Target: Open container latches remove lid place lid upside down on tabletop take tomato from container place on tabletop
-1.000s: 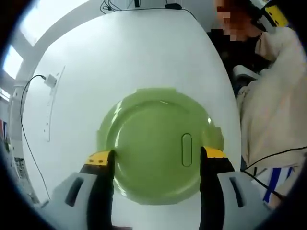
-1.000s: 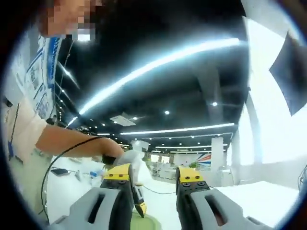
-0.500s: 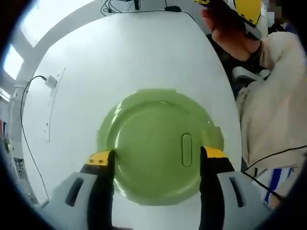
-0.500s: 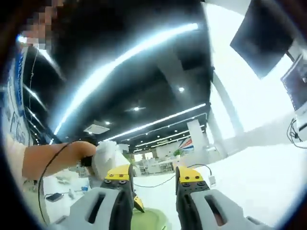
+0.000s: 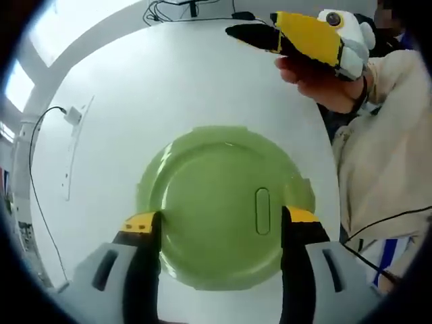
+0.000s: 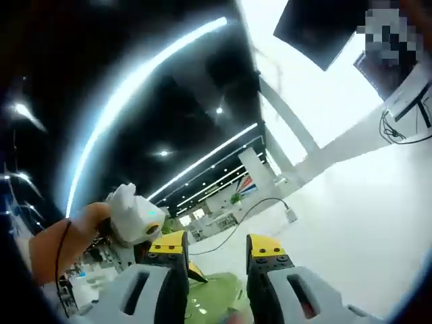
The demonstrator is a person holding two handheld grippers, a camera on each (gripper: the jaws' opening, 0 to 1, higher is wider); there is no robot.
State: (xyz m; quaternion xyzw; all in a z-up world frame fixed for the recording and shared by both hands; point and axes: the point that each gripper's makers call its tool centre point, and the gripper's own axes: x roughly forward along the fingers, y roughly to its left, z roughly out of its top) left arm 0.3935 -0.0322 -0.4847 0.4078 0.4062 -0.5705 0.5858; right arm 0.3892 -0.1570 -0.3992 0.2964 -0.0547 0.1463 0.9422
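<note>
Fingers of the left gripper point(image 5: 219, 219) and right gripper point(image 6: 217, 244) stand apart, empty. Container point(image 5: 226, 206) lid unlatched yet; a hasty pull risks sliding it across the desk point(image 5: 169, 81).

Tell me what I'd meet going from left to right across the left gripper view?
Black cable with a small white plug → green lid with its oval tab → person's cream sleeve.
</note>
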